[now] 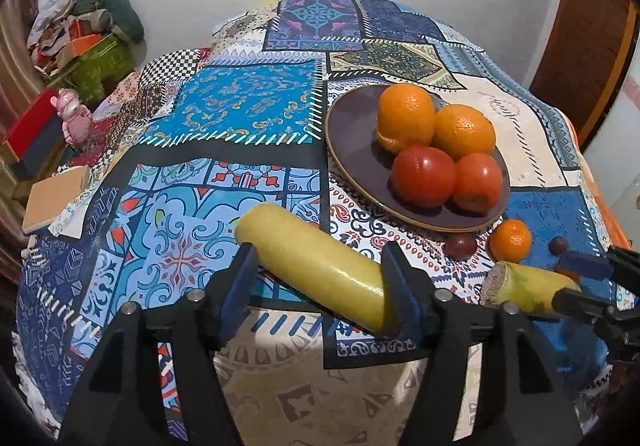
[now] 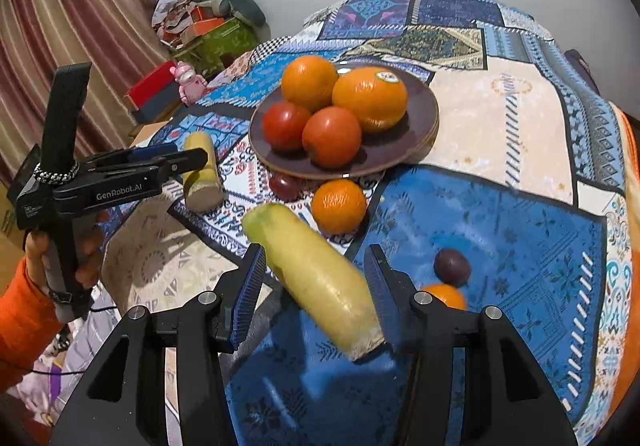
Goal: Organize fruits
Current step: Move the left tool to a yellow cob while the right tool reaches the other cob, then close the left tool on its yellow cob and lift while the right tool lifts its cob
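Observation:
My left gripper [image 1: 318, 274] is shut on a yellow banana piece [image 1: 312, 262], held above the patchwork tablecloth; it also shows in the right wrist view [image 2: 192, 161] with its piece [image 2: 202, 173]. My right gripper [image 2: 314, 278] is shut on a second yellow banana piece [image 2: 320, 282], also seen in the left wrist view [image 1: 528, 288]. A dark plate [image 1: 352, 149] holds two oranges [image 1: 406, 113] and two red fruits [image 1: 424, 175]. A small mandarin [image 2: 338, 205] and a dark plum [image 2: 452, 266] lie on the cloth near the plate.
A dark grape-like fruit [image 2: 284, 185] lies by the plate's front rim. Another small orange fruit [image 2: 446, 294] sits behind my right finger. Boxes, a pink toy [image 1: 74, 115] and clutter stand left of the table. The wall is behind.

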Motion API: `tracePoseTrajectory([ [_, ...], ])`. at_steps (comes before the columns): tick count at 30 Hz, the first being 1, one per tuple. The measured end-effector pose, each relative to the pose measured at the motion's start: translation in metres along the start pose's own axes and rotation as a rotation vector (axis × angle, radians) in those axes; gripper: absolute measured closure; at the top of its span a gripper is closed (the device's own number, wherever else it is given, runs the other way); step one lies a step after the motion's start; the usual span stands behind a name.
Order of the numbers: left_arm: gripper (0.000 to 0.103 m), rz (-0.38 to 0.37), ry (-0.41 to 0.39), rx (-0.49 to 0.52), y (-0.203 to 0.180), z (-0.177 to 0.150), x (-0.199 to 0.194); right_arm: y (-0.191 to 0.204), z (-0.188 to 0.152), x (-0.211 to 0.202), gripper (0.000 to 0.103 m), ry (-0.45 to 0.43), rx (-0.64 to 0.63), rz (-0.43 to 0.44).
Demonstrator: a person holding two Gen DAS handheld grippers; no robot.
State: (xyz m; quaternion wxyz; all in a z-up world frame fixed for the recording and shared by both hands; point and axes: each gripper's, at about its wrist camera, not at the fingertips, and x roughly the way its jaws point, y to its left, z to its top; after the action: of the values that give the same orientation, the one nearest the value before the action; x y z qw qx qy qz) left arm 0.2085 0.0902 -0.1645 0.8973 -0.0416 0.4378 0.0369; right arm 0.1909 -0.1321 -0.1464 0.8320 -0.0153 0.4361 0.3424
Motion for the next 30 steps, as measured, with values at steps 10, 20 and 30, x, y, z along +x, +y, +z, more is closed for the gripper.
tracePoseTrajectory([
  [10,0.030,-0.047,0.063,-0.041,-0.005,0.002,0.023,0.001,-0.003,0.010,0.049,0.018,0.001,-0.005],
  [20,0.057,-0.082,0.074,0.002,-0.011,-0.002,0.026,0.008,-0.002,0.017,0.043,0.038,-0.041,-0.006],
  [30,0.067,-0.106,0.076,0.053,-0.005,-0.028,-0.003,0.016,-0.002,0.020,0.048,0.049,-0.078,-0.051],
])
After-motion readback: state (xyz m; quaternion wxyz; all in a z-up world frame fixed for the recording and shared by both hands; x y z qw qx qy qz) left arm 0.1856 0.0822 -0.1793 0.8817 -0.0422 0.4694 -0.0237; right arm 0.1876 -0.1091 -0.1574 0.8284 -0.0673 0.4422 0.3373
